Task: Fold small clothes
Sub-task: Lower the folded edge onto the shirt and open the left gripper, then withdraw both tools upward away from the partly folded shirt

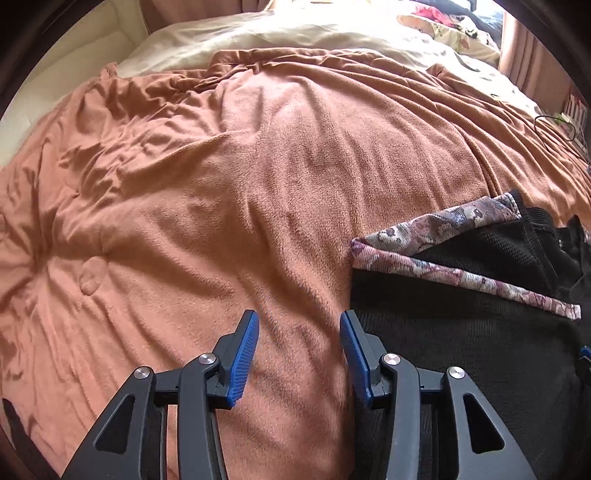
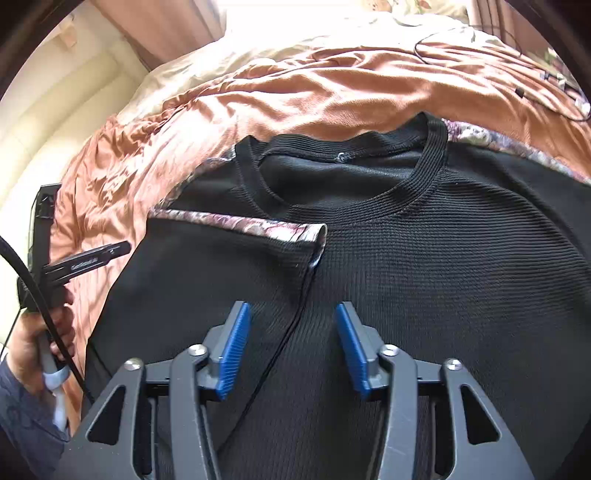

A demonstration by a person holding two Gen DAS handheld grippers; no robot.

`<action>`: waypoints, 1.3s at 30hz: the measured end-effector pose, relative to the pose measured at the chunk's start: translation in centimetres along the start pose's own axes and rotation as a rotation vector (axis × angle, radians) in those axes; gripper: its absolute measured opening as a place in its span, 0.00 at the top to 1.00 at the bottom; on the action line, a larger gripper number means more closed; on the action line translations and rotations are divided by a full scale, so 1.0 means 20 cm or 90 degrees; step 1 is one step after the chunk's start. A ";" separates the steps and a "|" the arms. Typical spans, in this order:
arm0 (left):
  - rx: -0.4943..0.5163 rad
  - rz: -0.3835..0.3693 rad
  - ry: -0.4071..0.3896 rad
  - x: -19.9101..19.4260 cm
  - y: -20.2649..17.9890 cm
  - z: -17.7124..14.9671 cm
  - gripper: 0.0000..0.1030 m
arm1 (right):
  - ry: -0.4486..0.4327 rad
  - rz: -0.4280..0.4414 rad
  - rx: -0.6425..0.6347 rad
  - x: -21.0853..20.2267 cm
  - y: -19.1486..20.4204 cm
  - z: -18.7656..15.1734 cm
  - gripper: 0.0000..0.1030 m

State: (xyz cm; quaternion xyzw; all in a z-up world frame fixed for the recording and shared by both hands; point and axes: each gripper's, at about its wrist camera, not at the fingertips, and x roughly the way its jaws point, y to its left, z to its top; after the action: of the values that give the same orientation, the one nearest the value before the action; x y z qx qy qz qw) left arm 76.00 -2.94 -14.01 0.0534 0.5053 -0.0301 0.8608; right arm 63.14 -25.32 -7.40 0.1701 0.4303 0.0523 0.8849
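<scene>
A black ribbed top with floral trim lies flat on the orange-brown blanket, neckline towards the far side. Its left side is folded inward, and the floral-edged sleeve hem lies across the chest. My right gripper hovers open just over the folded edge, with nothing between its blue pads. My left gripper is open too, over bare blanket at the garment's left border. A floral cuff shows beyond it. In the right wrist view a hand holds the other gripper's handle.
A cream duvet covers the far end of the bed. Floral and dark clothes are heaped at the far right. A thin black cable trails over the blanket on the right. A cream padded wall runs along the left.
</scene>
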 end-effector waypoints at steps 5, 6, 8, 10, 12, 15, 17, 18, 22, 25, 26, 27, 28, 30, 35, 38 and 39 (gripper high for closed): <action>0.007 -0.012 0.011 -0.12 0.04 -0.14 0.53 | 0.019 0.013 -0.017 -0.07 0.06 -0.05 0.53; 0.009 -0.019 0.013 -0.14 0.05 -0.17 0.53 | 0.025 0.011 -0.022 -0.08 0.07 -0.06 0.53; 0.013 -0.035 0.015 -0.18 0.05 -0.22 0.53 | 0.038 0.004 -0.032 -0.08 0.10 -0.09 0.53; 0.021 -0.039 0.017 -0.22 0.05 -0.27 0.53 | 0.052 0.002 -0.039 -0.07 0.12 -0.13 0.53; 0.025 -0.043 0.021 -0.24 0.05 -0.31 0.53 | 0.059 -0.006 -0.048 -0.07 0.15 -0.16 0.53; 0.030 -0.050 0.023 -0.27 0.04 -0.37 0.53 | 0.066 -0.025 -0.071 -0.07 0.20 -0.21 0.53; 0.031 -0.058 0.025 -0.28 0.04 -0.40 0.53 | 0.065 -0.034 -0.078 -0.08 0.22 -0.24 0.53; 0.030 -0.068 0.024 -0.29 0.04 -0.42 0.53 | 0.063 -0.037 -0.079 -0.08 0.23 -0.24 0.53; 0.019 -0.083 0.014 -0.31 0.06 -0.47 0.53 | 0.063 -0.039 -0.081 -0.10 0.25 -0.27 0.53; 0.005 -0.095 0.000 -0.33 0.07 -0.49 0.53 | 0.064 -0.047 -0.089 -0.10 0.26 -0.29 0.53; 0.005 -0.107 -0.003 -0.33 0.08 -0.50 0.53 | 0.064 -0.051 -0.095 -0.09 0.27 -0.29 0.53; 0.008 -0.113 -0.002 -0.33 0.07 -0.50 0.53 | 0.065 -0.055 -0.100 -0.09 0.28 -0.30 0.53; 0.015 -0.109 0.002 -0.33 0.07 -0.51 0.53 | 0.066 -0.062 -0.109 -0.08 0.28 -0.30 0.53; 0.029 -0.085 0.016 -0.30 0.06 -0.52 0.53 | 0.071 -0.076 -0.125 -0.07 0.30 -0.31 0.53; 0.017 -0.055 0.041 -0.25 0.11 -0.56 0.42 | 0.083 -0.096 -0.128 -0.08 0.32 -0.32 0.53; -0.013 -0.066 0.044 -0.27 0.15 -0.57 0.42 | 0.094 -0.094 -0.109 -0.13 0.31 -0.30 0.53; -0.015 -0.064 0.042 -0.29 0.15 -0.58 0.42 | 0.095 -0.093 -0.104 -0.15 0.29 -0.29 0.53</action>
State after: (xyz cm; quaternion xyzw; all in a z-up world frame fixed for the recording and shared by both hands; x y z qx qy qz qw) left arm 63.50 1.42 -14.34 0.0191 0.5360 -0.0654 0.8415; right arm 57.08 -19.02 -6.54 0.0612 0.5005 0.0349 0.8628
